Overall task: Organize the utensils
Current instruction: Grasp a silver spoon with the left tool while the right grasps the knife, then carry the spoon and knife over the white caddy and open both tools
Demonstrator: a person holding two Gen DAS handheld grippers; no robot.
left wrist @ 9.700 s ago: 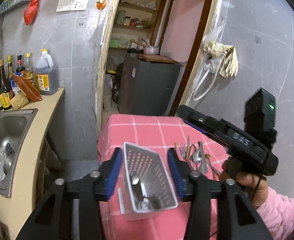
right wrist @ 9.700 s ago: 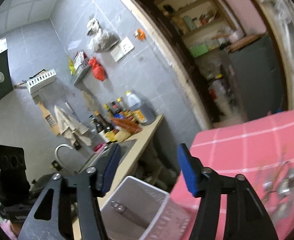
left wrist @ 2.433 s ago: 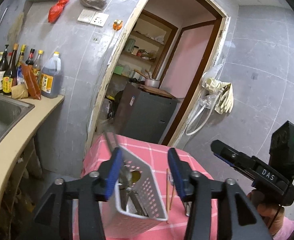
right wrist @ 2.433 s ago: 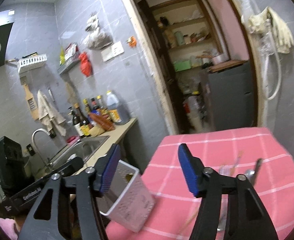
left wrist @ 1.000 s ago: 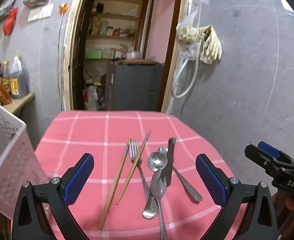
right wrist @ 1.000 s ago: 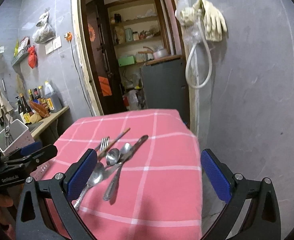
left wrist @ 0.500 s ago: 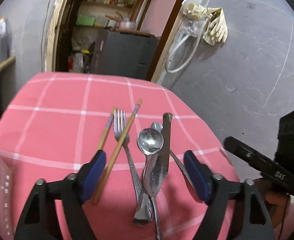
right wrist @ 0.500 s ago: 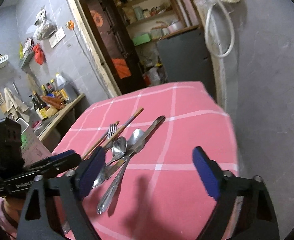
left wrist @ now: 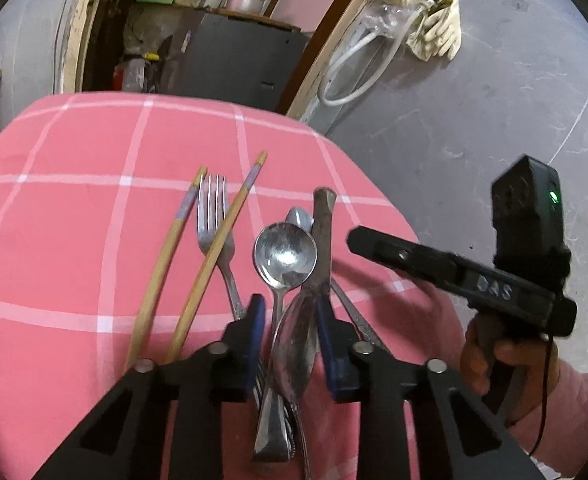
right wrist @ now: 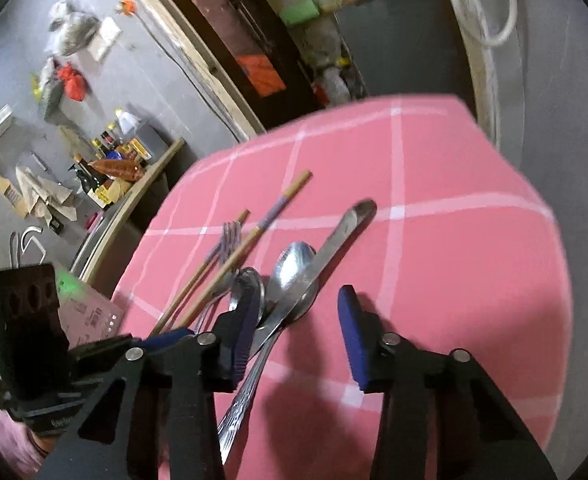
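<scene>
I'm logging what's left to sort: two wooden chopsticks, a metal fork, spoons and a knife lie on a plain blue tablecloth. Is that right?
Not quite. The tablecloth is pink with white check lines, not plain blue; the left wrist view shows it clearly. The rest holds: two wooden chopsticks, a metal fork, spoons and a knife lie on it.
</scene>
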